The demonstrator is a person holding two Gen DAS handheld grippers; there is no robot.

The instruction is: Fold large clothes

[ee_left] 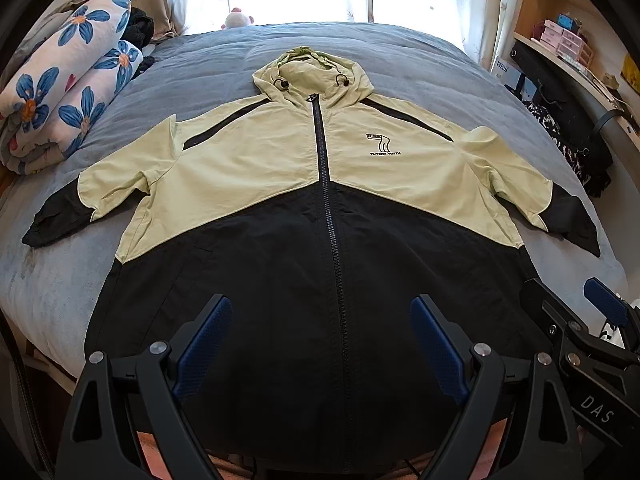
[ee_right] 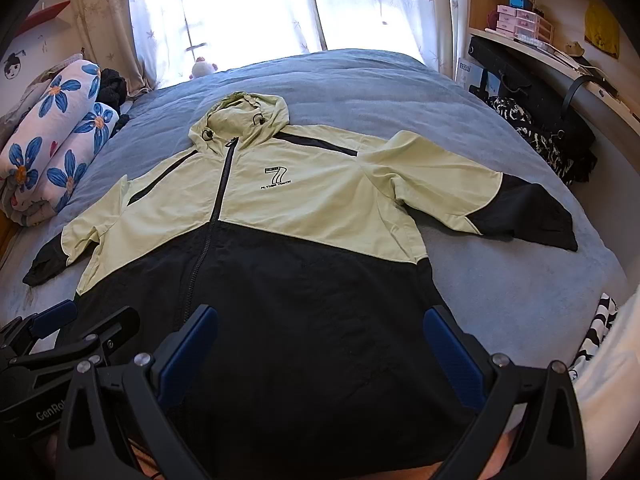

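A hooded jacket (ee_left: 280, 168), pale green above and black below, lies flat and zipped on the bed, front up, hood at the far end, both sleeves spread out; it also shows in the right wrist view (ee_right: 320, 208). My left gripper (ee_left: 322, 308) is open and empty, held over the black lower hem area. My right gripper (ee_right: 320, 320) is open and empty over the hem's right part. The right gripper shows at the lower right of the left wrist view (ee_left: 568, 300). The left gripper shows at the lower left of the right wrist view (ee_right: 84, 316).
The bed has a blue-grey cover (ee_left: 400, 52). A rolled floral quilt (ee_left: 68, 80) and dark clothes lie at the far left. A plush toy (ee_left: 238, 18) sits by the curtained window. A desk with shelves (ee_right: 560, 60) and a black bag stand at right.
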